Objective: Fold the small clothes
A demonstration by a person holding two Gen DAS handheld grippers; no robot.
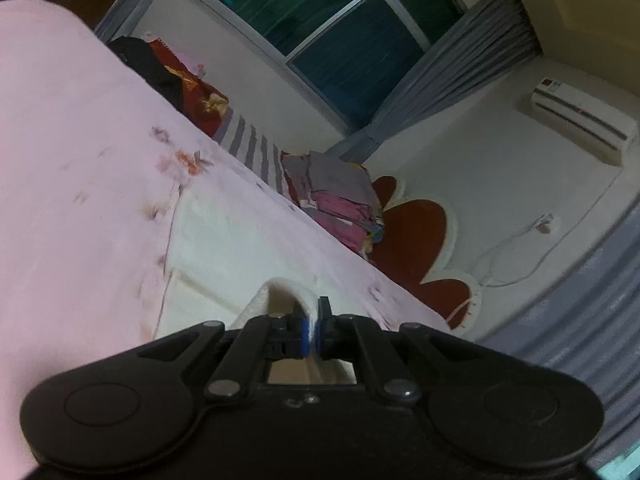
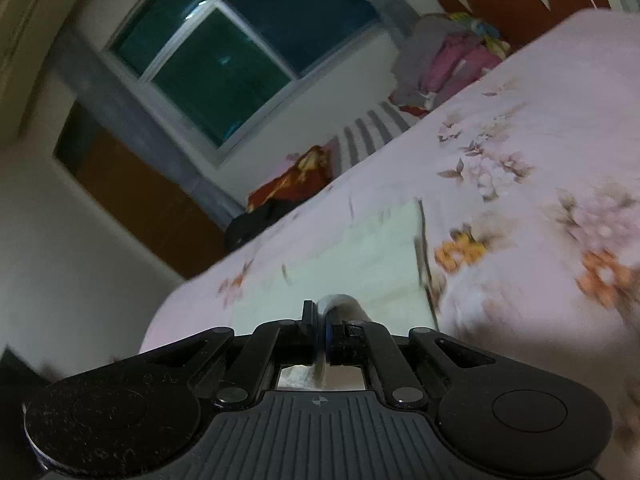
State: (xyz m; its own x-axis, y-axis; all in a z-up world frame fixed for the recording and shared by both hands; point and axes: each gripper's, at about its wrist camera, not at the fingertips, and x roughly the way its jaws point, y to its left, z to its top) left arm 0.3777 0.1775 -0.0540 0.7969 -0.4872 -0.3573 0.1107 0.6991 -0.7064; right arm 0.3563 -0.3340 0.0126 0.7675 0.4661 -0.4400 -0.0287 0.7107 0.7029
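Observation:
A cream-white garment (image 1: pixel 224 240) lies spread on the pink flowered bedsheet (image 1: pixel 80 140). My left gripper (image 1: pixel 314 320) is shut on a raised fold of its near edge, which arches up just ahead of the fingers. In the right wrist view the same cream-white garment (image 2: pixel 360 256) stretches away over the bedsheet (image 2: pixel 540 120). My right gripper (image 2: pixel 320 320) is shut on another lifted fold of its near edge. Both views are blurred by motion.
A stack of folded grey and pink clothes (image 1: pixel 340 196) sits at the bed's far side by a red headboard (image 1: pixel 416 240). A striped pillow (image 1: pixel 252 144) and red and black cloth (image 1: pixel 176 76) lie beyond. A window (image 1: pixel 332 32) and curtains fill the back wall.

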